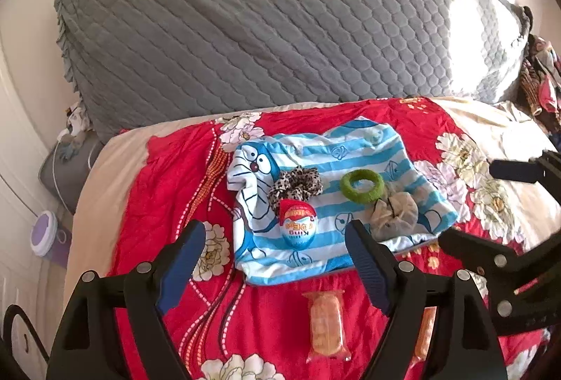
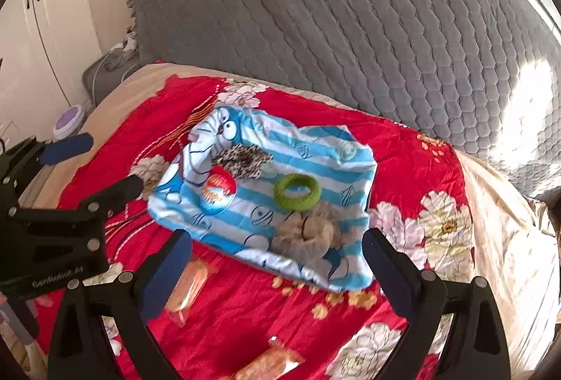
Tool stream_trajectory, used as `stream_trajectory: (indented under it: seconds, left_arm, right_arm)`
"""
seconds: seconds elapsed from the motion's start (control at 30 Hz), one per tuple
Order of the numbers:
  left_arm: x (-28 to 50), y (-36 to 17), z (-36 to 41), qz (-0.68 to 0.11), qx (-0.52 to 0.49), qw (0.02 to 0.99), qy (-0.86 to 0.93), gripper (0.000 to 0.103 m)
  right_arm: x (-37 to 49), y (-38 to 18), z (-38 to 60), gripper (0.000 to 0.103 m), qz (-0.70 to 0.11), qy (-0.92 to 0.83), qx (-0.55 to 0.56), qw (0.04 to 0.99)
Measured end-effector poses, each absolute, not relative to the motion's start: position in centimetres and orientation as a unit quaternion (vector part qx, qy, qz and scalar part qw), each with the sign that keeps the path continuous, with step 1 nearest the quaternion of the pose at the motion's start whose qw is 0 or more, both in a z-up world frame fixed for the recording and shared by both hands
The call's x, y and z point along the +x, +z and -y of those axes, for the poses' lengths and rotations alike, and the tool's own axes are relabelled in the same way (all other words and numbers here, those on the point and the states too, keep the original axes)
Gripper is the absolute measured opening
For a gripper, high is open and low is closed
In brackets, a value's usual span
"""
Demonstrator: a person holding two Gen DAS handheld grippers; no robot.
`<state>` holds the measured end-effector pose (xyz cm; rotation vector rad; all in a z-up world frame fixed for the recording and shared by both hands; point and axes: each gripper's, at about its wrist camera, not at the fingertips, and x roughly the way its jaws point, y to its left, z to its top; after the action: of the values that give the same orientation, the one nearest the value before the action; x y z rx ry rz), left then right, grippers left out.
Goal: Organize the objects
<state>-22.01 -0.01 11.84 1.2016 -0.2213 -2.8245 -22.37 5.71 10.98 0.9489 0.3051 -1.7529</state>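
A blue-striped cartoon cloth [image 1: 368, 141] [image 2: 333, 152] lies spread on the red floral quilt [image 1: 157, 176]. On it rest a leopard-print scrunchie [image 1: 296, 185] [image 2: 245, 159], a green ring [image 1: 364, 198] [image 2: 298, 205], a beige scrunchie [image 1: 392, 211] [image 2: 305, 232] and a red, white and blue chocolate egg [image 1: 298, 225] [image 2: 219, 192]. Two wrapped orange snack packs [image 1: 326, 324] [image 2: 189, 285] lie on the quilt nearer to me. My left gripper [image 1: 275, 229] [image 2: 114, 160] hovers open above the egg's near side. My right gripper [image 2: 277, 236] [image 1: 470, 201] hovers open over the cloth's near edge. Neither holds anything.
A grey quilted headboard [image 1: 280, 22] stands behind the bed. A bedside stand with cables and a round purple-topped thing [image 1: 44, 232] is on the left, beside white wardrobe doors [image 2: 35, 12]. A pile of patterned clothes [image 1: 540, 78] lies at the far right.
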Motion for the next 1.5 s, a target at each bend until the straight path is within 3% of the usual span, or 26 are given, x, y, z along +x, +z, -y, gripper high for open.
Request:
stream_trajectory:
  seconds: [0.3,1.5]
  left_arm:
    - [-19.0,11.6,0.0,0.063,0.385,0.032,-0.920,0.083]
    - [-14.0,7.2,-1.2,0.080,0.395,0.006,-0.915,0.083]
  right_arm:
    - [-20.7,10.5,-10.3,0.098,-0.074,-0.729,0.411,0.542]
    - [-15.1,3.4,-16.1,0.098,-0.094,-0.739,0.411,0.526]
